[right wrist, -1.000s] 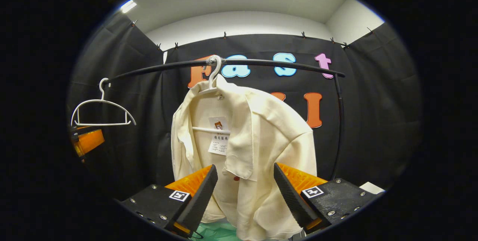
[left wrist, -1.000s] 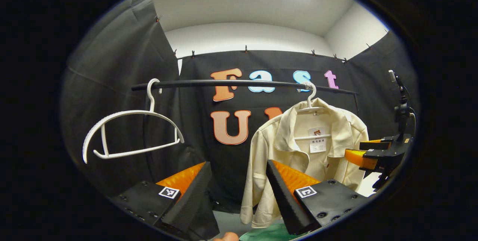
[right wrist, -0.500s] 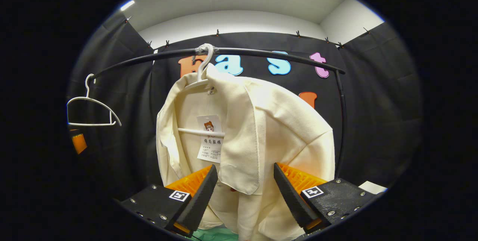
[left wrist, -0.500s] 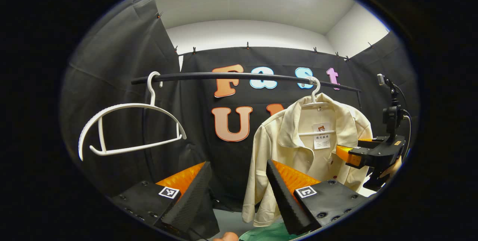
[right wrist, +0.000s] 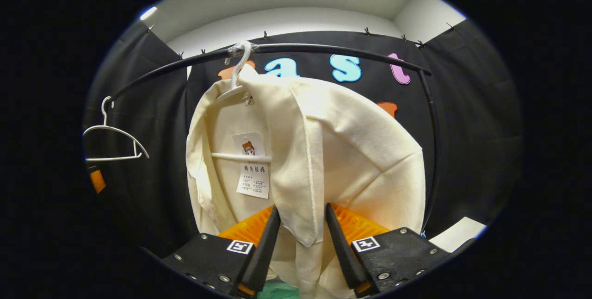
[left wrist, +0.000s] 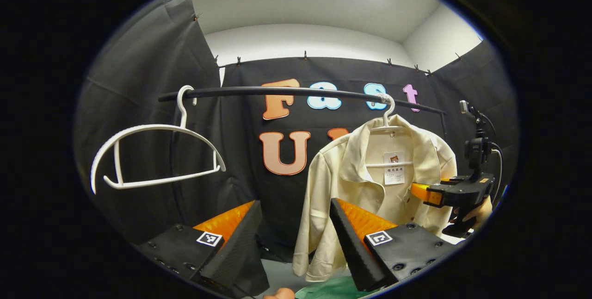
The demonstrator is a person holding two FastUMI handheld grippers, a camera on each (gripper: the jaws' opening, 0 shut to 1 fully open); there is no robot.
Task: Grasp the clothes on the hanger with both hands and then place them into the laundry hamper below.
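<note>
Now the cream shirt (right wrist: pixel 323 151) hangs between the narrowed right tongs (right wrist: pixel 303 225); left tongs (left wrist: pixel 293 225) gape wide.

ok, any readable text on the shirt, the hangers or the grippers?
Paper tag inside the cream shirt: printed lines, too small to read.
Square markers on the left gripper and the right gripper: black-and-white patterns, no words.
Empty white hanger: no text.

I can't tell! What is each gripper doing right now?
Left gripper: open, holding nothing.
Right gripper: open, its fingers either side of the cream shirt front edge, not clamped.
</note>
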